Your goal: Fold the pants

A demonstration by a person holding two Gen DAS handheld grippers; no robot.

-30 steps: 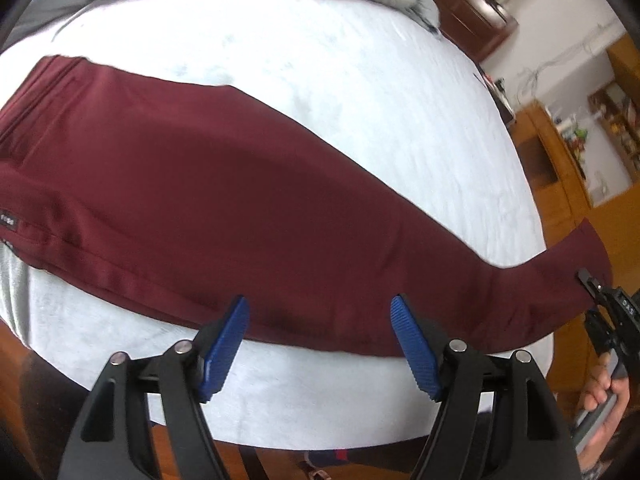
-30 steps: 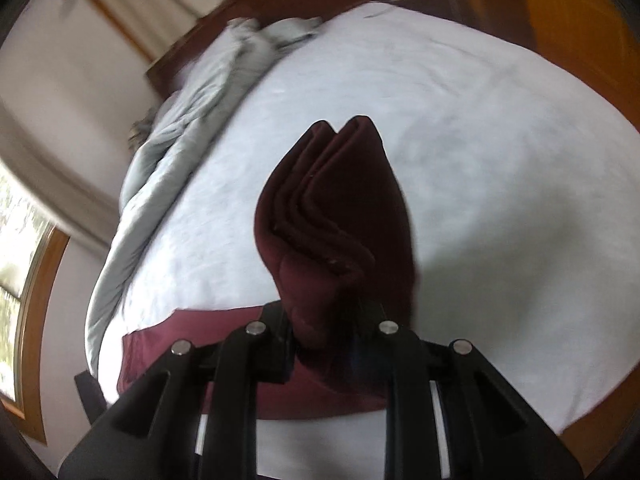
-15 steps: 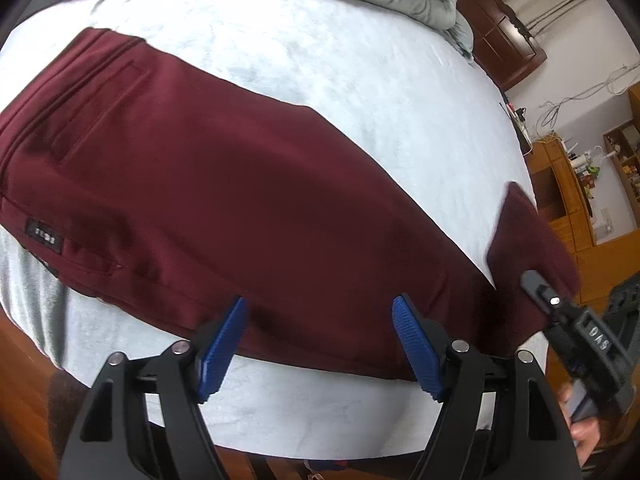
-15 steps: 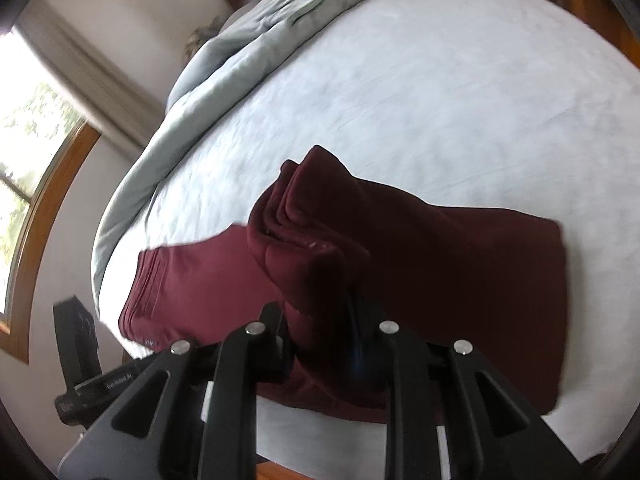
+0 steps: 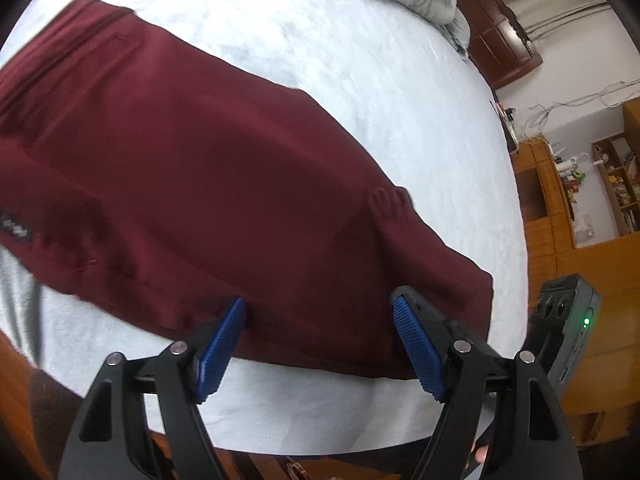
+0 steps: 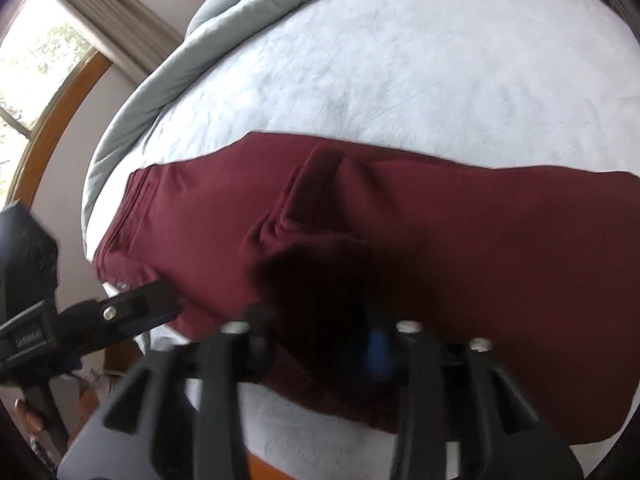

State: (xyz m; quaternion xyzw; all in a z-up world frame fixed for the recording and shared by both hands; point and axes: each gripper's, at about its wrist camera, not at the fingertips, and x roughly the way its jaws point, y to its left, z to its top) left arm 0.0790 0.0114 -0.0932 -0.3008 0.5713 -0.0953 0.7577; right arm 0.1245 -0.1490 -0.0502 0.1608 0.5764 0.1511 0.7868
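The right tool [image 6: 320, 344] has just been opening its jaws, with the maroon pants' [image 6: 440, 240] folded-over leg end lying loose between them. The left tool [image 5: 320, 344] hovers wide open, empty, over the pants' near edge. The pants lie doubled on the pale bed [image 5: 360, 60]

pants [image 6: 400, 232] leg folded over, right hand-held gripper [image 6: 320, 344] opening

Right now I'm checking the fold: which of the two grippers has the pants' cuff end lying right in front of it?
The right gripper: the folded-over cuff lies bunched before its just-opened jaws. The left gripper hovers open at the pants' near edge.
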